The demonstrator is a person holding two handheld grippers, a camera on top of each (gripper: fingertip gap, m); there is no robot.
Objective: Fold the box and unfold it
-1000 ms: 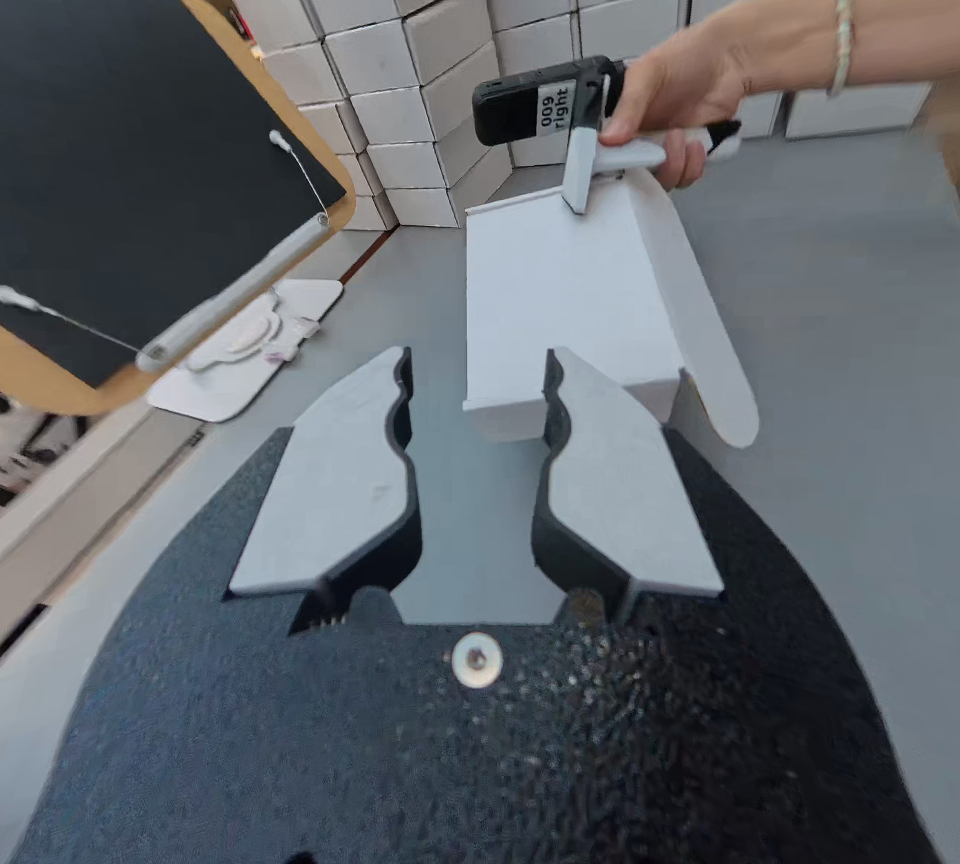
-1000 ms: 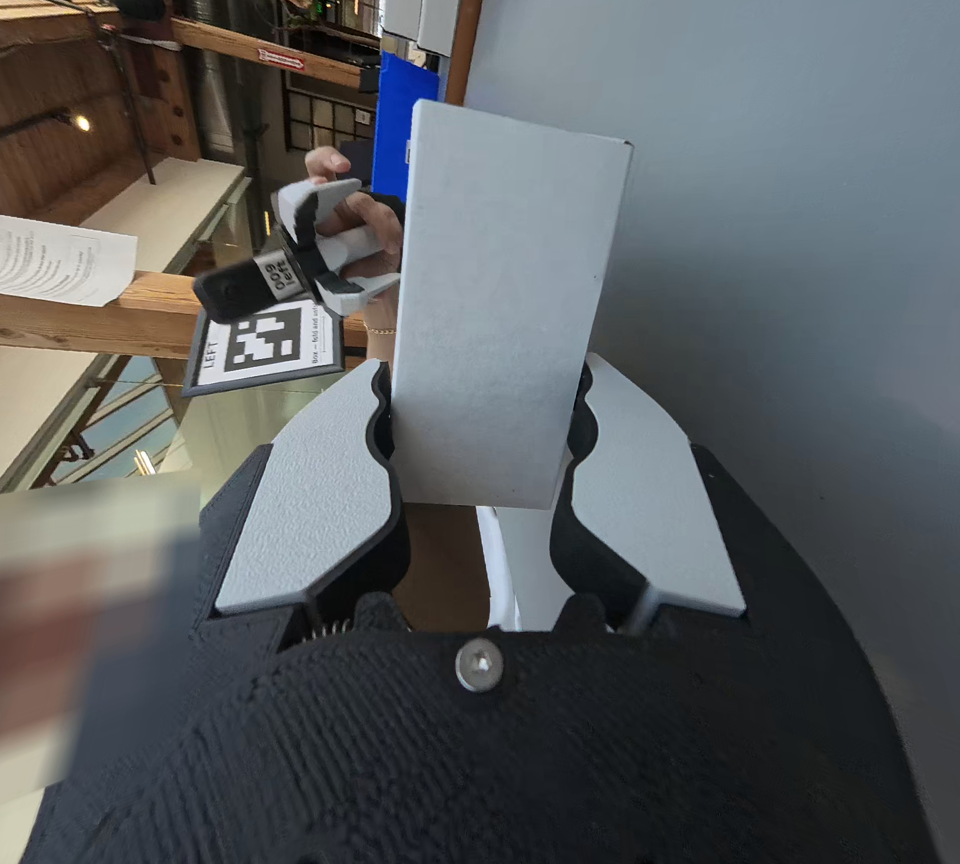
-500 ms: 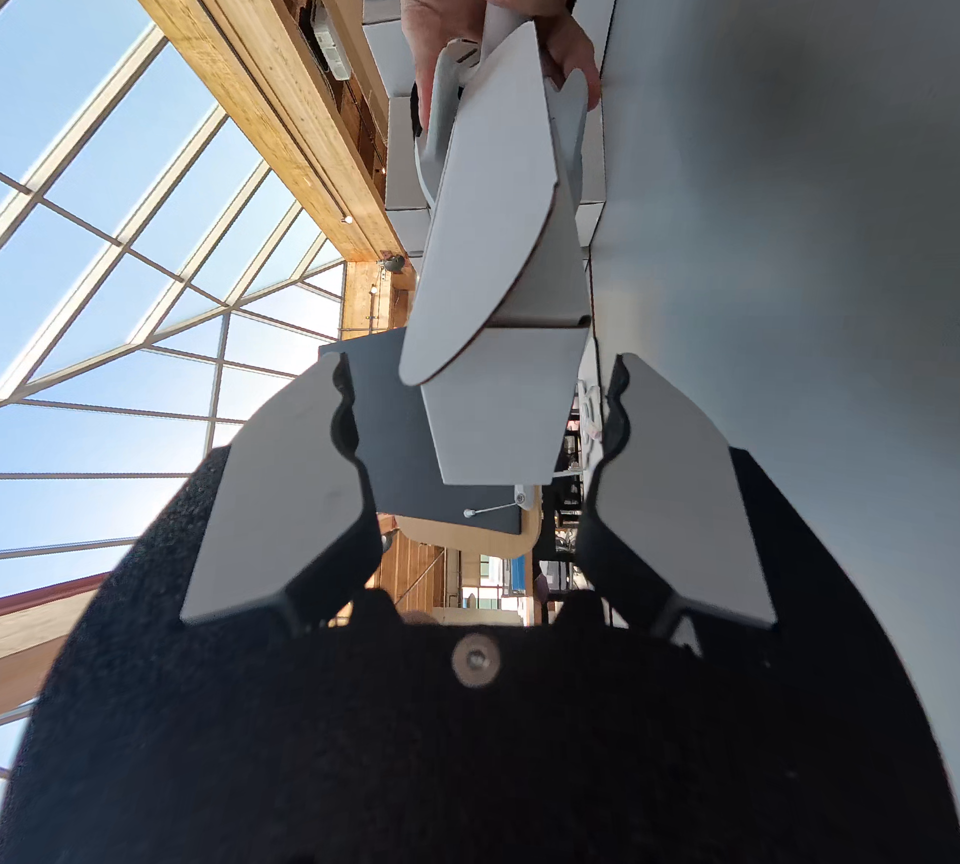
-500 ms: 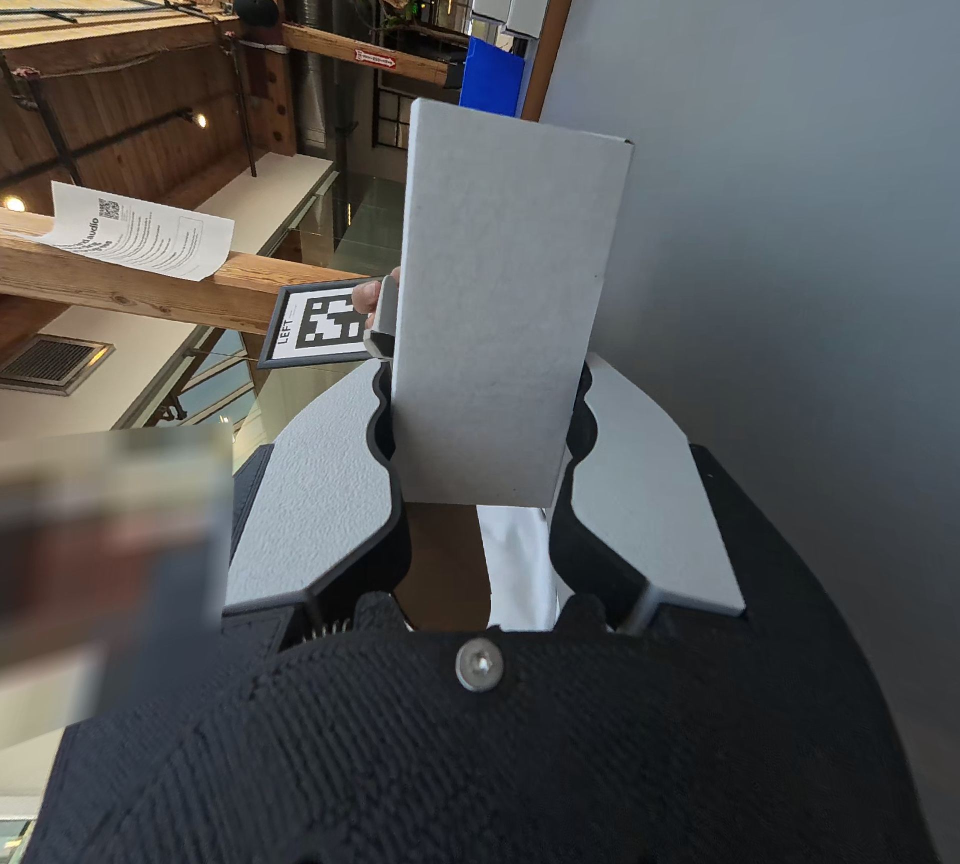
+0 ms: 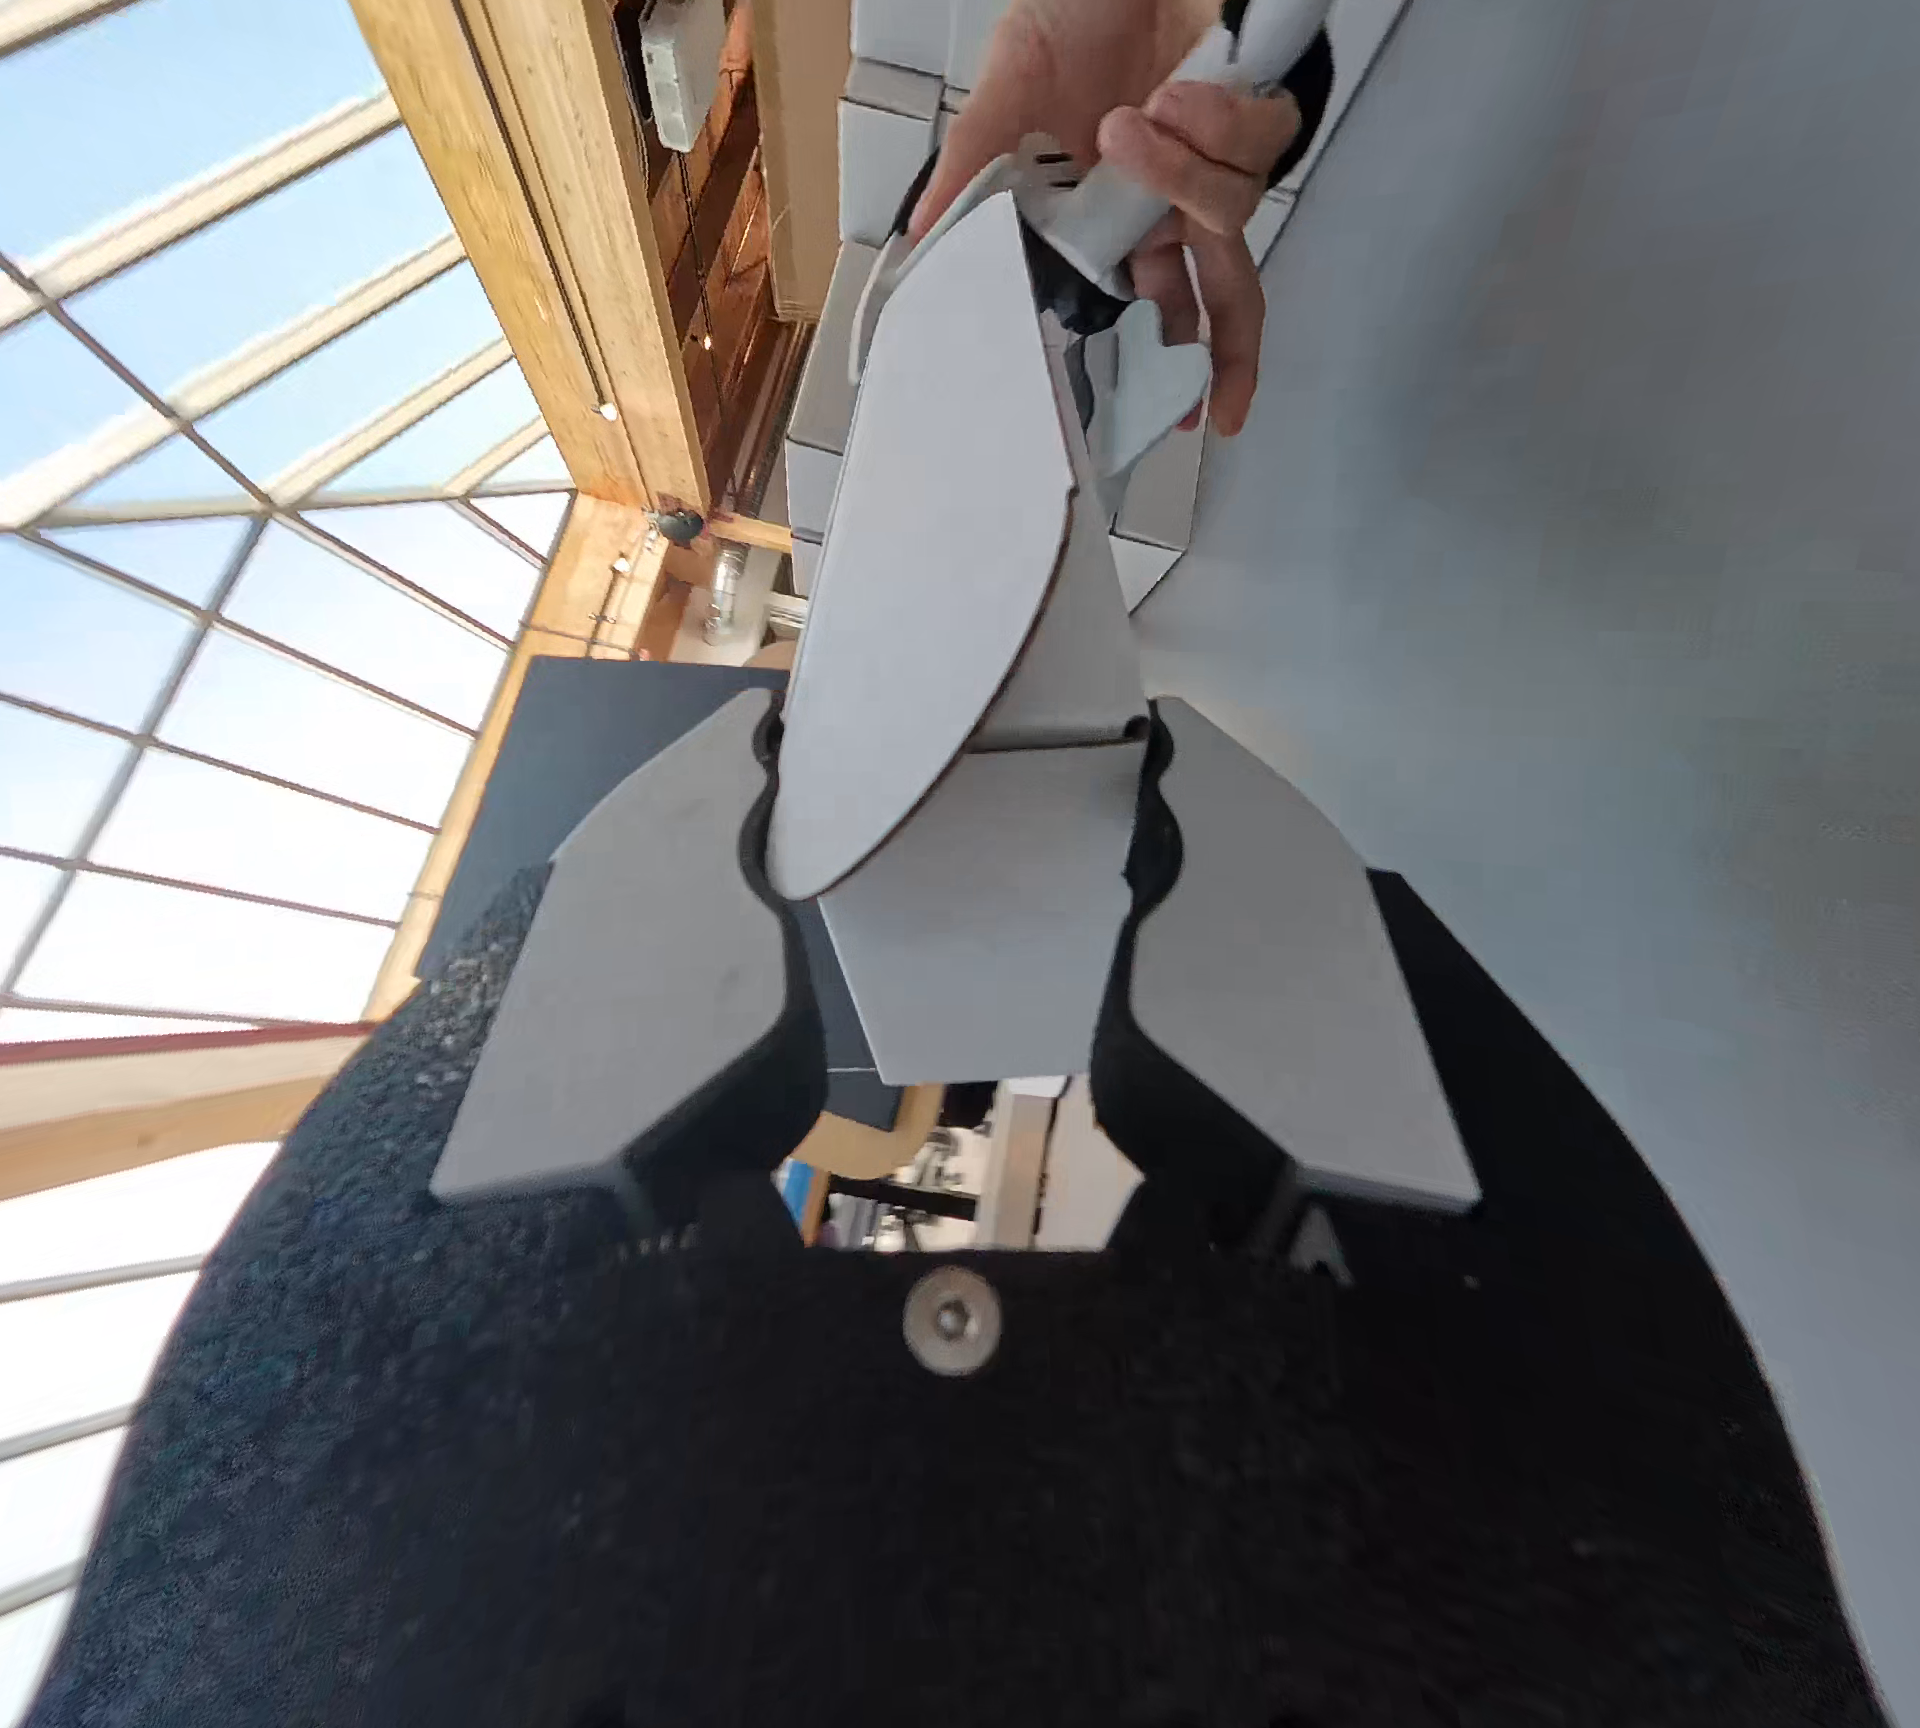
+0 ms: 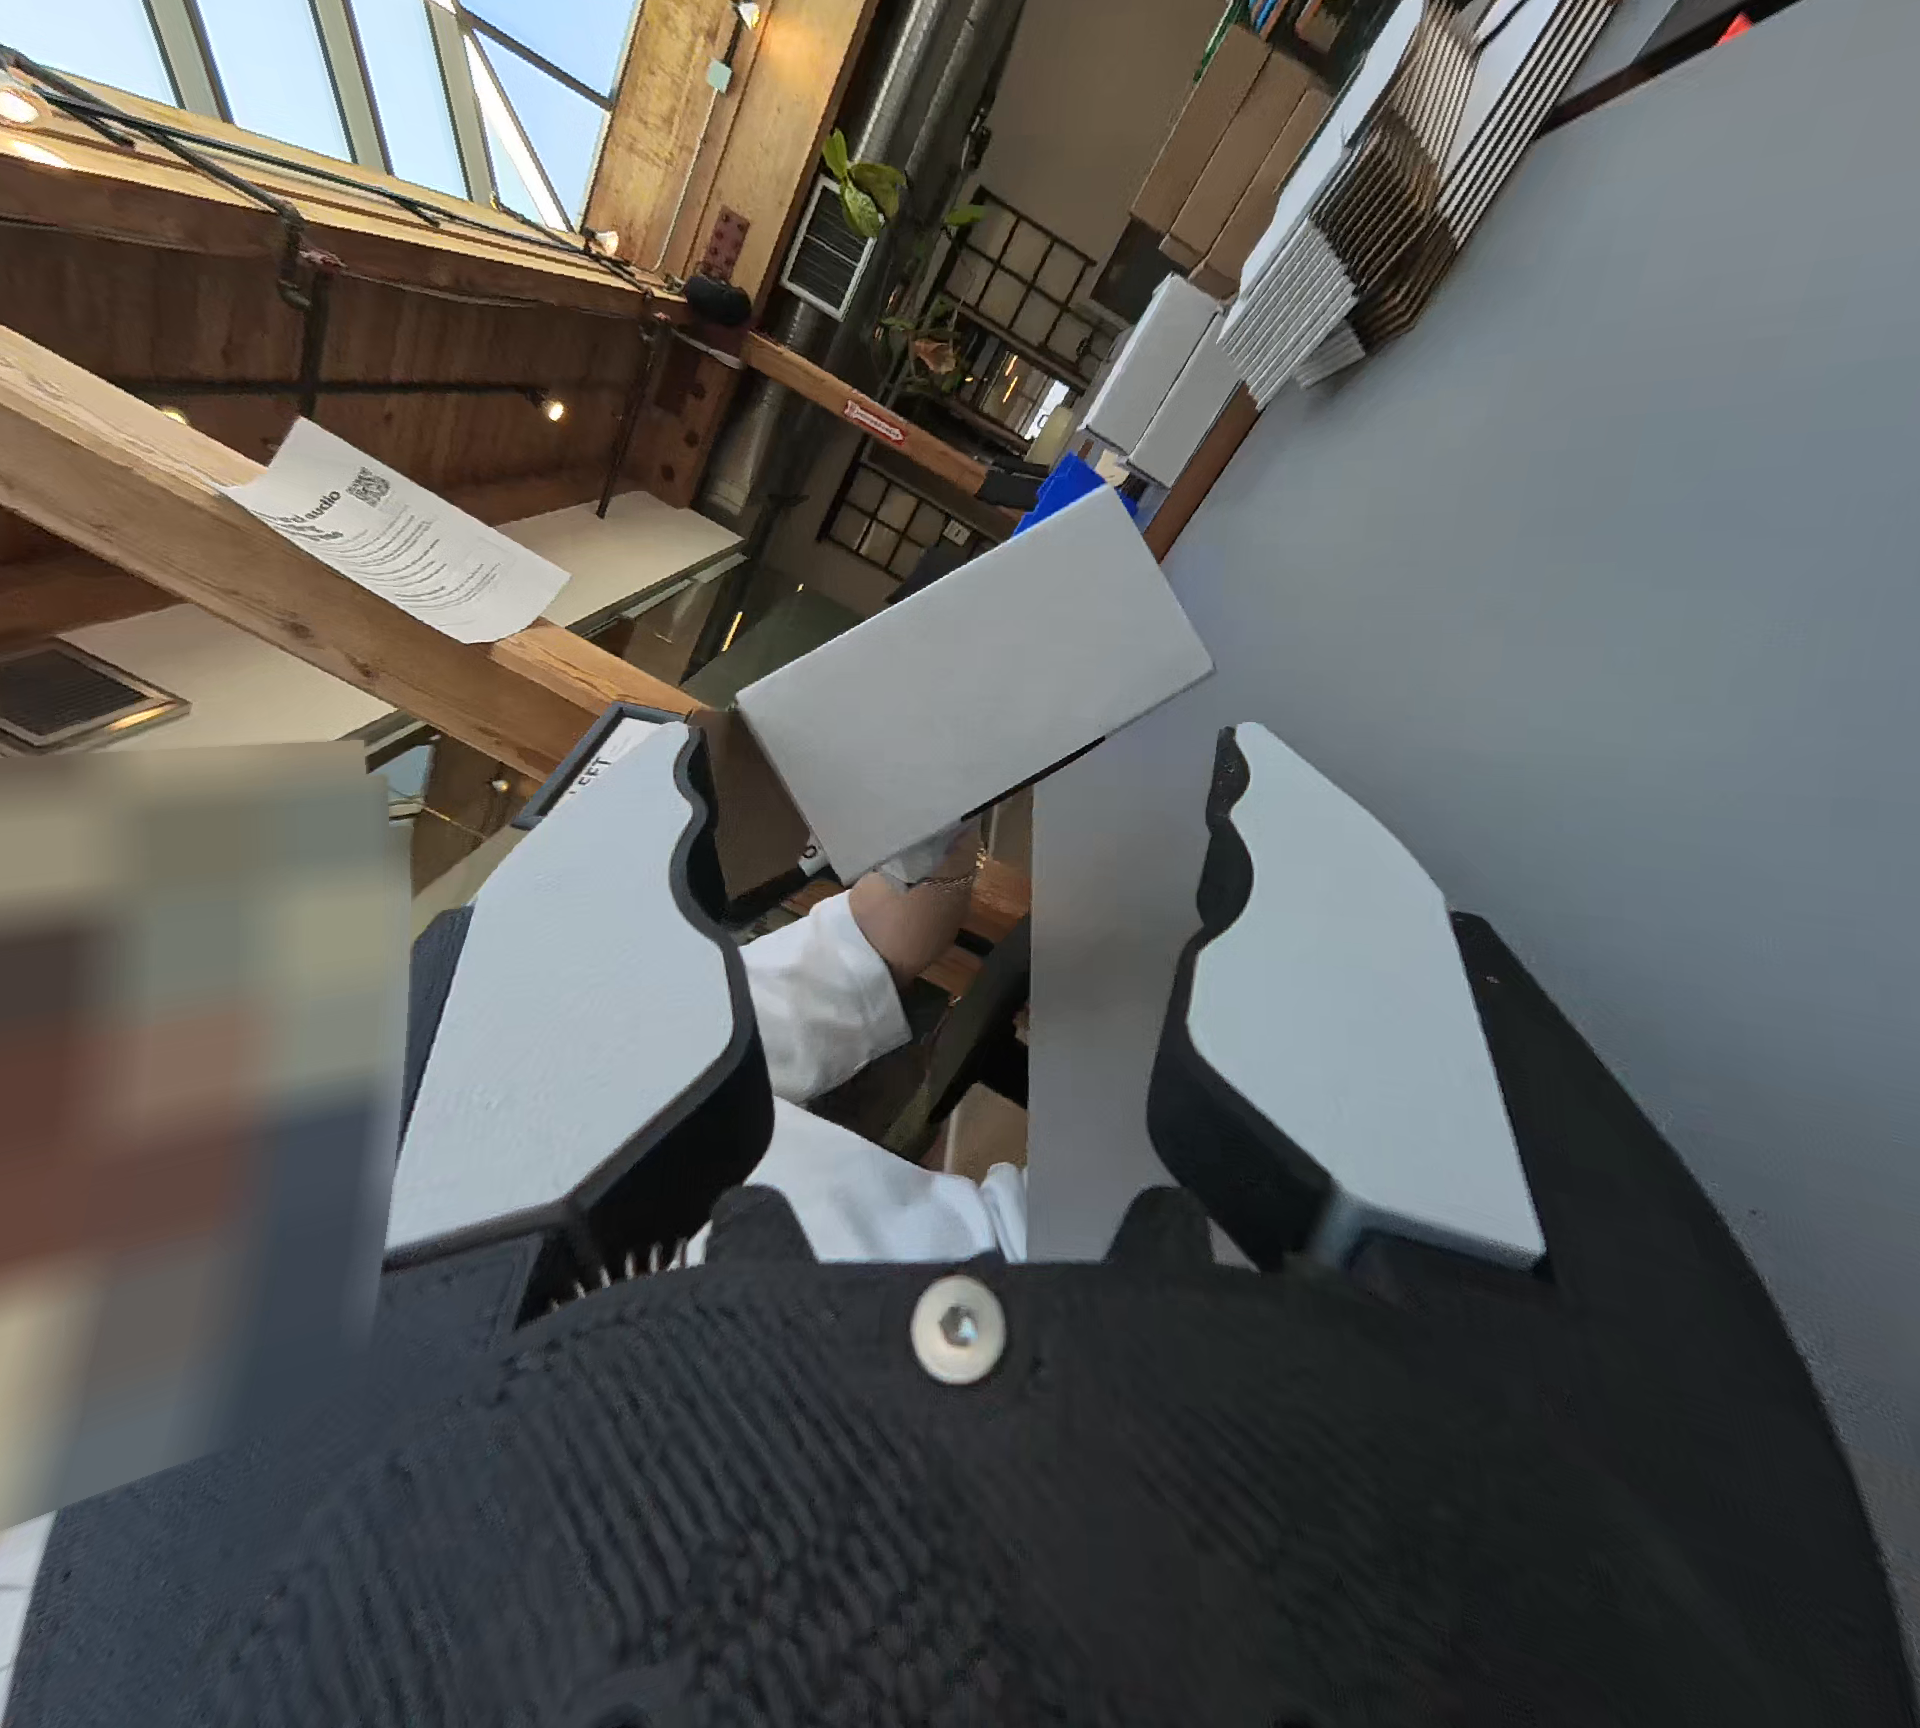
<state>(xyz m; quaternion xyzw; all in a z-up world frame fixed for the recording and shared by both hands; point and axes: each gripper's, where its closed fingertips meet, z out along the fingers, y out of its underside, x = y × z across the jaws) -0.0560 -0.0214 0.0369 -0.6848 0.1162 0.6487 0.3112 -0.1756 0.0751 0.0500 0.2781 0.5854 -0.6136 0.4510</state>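
The white box, pinched half a second ago by the right gripper, is now sitting clamped in the left gripper, off the grey table. The right gripper is now gaping wide and empty behind it. Only the left wrist view is showing the rounded flap and the person's hand; only the right wrist view is showing the stack of flat boxes.

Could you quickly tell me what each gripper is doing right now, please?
Left gripper: shut on the white box.
Right gripper: open, holding nothing; the box sits beyond its fingertips.
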